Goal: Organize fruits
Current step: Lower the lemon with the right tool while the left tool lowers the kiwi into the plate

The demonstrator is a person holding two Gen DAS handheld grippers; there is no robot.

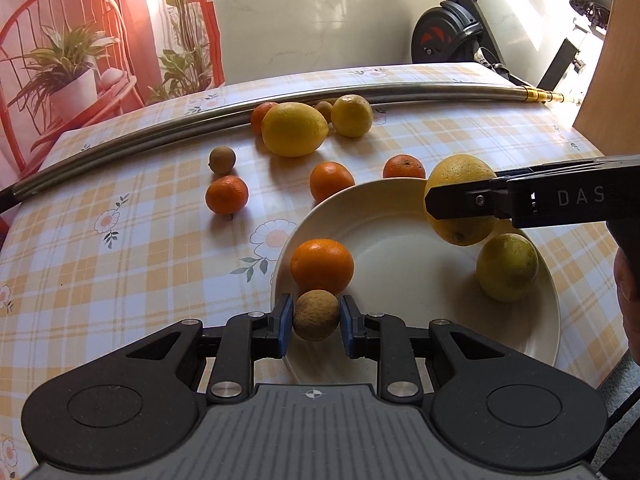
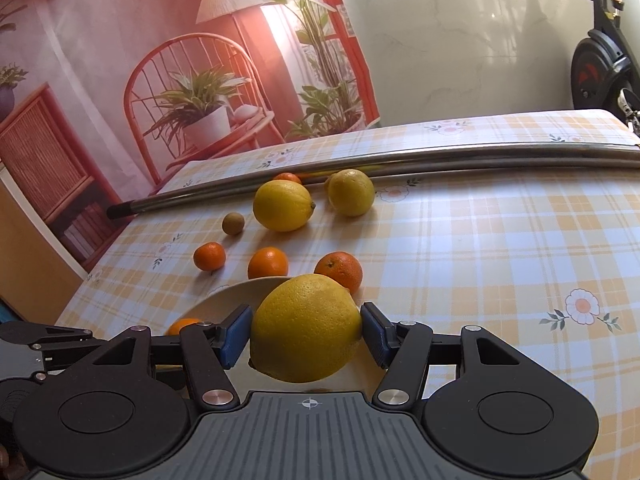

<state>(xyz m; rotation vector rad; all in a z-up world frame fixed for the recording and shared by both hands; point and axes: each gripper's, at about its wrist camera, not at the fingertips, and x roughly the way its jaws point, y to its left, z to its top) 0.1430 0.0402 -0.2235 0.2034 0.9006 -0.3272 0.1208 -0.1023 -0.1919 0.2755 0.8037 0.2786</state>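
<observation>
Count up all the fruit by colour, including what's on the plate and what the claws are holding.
orange fruit: 5
yellow fruit: 4
small brown fruit: 3
Total: 12

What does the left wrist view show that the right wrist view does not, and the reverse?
Left wrist only: the left gripper shut on a small brown fruit, and a yellow-green lemon lying in the plate.

Right wrist only: both blue pads of the right gripper on the held lemon.

Both: that held lemon, the plate, loose fruit, the metal tube.
</observation>
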